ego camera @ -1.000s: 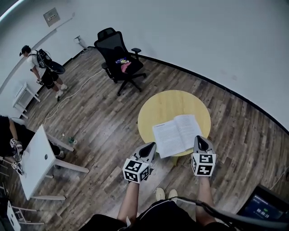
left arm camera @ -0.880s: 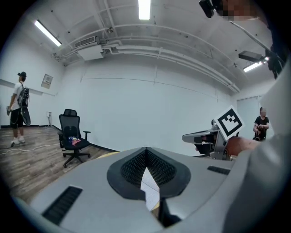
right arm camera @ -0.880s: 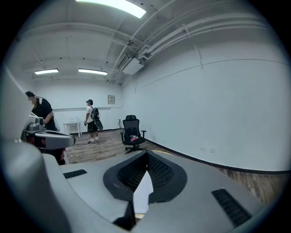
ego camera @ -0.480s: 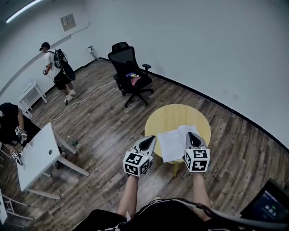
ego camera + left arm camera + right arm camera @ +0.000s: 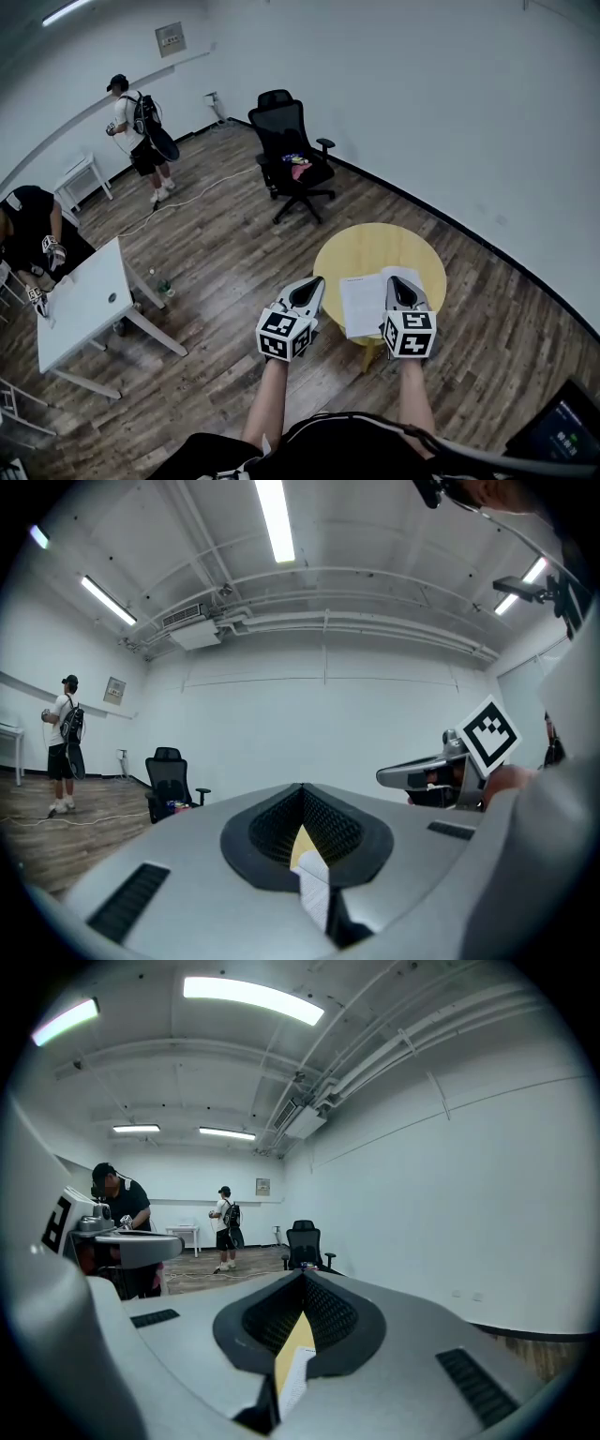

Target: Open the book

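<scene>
The book [image 5: 364, 302] lies open, white pages up, on the near side of the round yellow table [image 5: 375, 248]. Both grippers hang in the air above the table's near edge, pointing roughly level and away from me. The left gripper [image 5: 307, 292] is shut and empty, left of the book. My right gripper [image 5: 402, 291] is shut and empty too, and it covers the book's right page in the head view. In the left gripper view, a strip of table and page [image 5: 312, 885] shows below the closed tips [image 5: 303, 792]. The right gripper view [image 5: 303, 1279] shows the same.
A black office chair [image 5: 292, 141] stands beyond the round table. A white table [image 5: 84, 305] is at the left, with a seated person [image 5: 33, 230] beside it. Another person [image 5: 141, 136] stands by the far wall. A screen [image 5: 562, 429] sits at the bottom right.
Both grippers have risen, still shut. The table and the open book now look smaller and lie further below them. More of the room's left side has come into view.
</scene>
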Motion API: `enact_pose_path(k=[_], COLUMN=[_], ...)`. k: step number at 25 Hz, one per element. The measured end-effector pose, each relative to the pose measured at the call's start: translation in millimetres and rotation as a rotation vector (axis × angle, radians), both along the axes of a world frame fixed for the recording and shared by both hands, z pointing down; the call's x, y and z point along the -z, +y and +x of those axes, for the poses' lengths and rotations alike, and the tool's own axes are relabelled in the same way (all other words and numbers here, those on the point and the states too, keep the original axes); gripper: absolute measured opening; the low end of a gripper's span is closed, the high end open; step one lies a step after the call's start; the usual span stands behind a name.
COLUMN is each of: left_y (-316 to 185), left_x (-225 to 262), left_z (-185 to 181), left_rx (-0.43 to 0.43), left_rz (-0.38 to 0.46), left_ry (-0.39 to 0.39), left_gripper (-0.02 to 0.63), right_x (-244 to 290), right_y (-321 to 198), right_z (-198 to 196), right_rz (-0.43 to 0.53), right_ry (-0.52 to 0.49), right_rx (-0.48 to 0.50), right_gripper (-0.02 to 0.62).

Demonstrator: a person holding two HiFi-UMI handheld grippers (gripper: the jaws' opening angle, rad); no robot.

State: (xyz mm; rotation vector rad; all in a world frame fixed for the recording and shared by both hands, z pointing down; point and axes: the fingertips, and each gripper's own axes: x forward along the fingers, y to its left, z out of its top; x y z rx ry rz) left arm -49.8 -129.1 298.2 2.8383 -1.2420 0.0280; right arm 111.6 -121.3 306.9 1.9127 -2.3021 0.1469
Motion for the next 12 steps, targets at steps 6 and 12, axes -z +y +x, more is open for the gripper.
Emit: enact_pose_path(k=[6, 12], left_y=[2.8, 3.6], left_x=[-4.3, -5.5], left_z=[1.8, 0.0], left_rx=[0.002, -0.003], left_rz=[-0.004, -0.010], left_ry=[0.000, 0.002], left_gripper=[-0.002, -0.002], right_x=[-4.3, -6.9], right_y=[4.2, 7.4], right_z=[2.3, 0.2], right_rz=[-0.008, -0.016], right_ry=[-0.002, 0.001], right_rx=[0.002, -0.004], right_gripper=[0.005, 0.005])
